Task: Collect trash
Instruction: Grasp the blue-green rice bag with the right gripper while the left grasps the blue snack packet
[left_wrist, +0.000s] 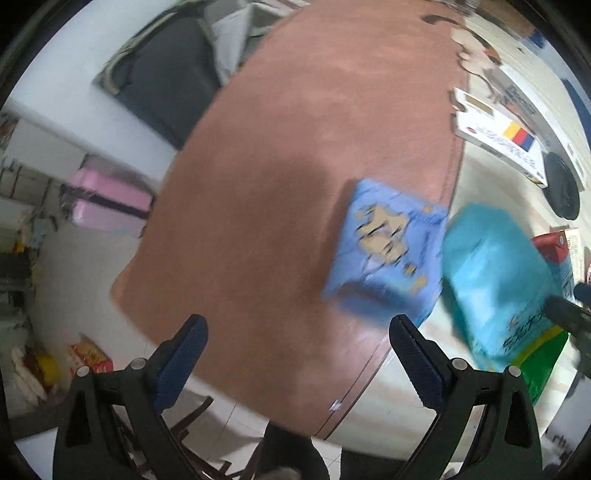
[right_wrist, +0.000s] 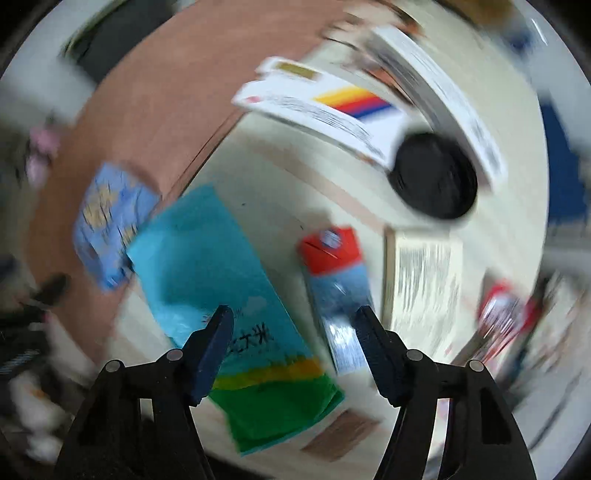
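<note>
Pink and boxy, a case (left_wrist: 107, 201) sits at the left edge of the left wrist view, on the pale floor (left_wrist: 92, 284) beside the brown counter (left_wrist: 295, 129). Further right, the left claw (left_wrist: 299, 343) stands wide with nothing between its dark-blue pads, low in the frame above the counter's near end. Right of centre a light-blue wrapper (left_wrist: 388, 247) with tan figures lies flat by the counter's right edge — just beside it, a teal-and-green bag (left_wrist: 495, 284) rests on the adjoining cream surface (left_wrist: 480, 184). At the upper right a white box (left_wrist: 498, 144) with yellow, red and blue stripes lies next to a round black lid (left_wrist: 563, 192).

In the blurred right wrist view the light-blue wrapper (right_wrist: 110, 221) shows at the left, on the brown counter (right_wrist: 166, 92). The teal-and-green bag (right_wrist: 229, 295) spreads across the lower middle, its nearest corner close to the wrapper; contact cannot be judged. The right claw (right_wrist: 295, 332) is parted fairly wide and holds nothing — its left finger overlaps the bag in the frame. Between the fingers lies a red-topped carton (right_wrist: 332, 266), and to its right an open book (right_wrist: 421, 288). The striped white box (right_wrist: 325, 107) and black lid (right_wrist: 434, 177) sit at the upper right.
</note>
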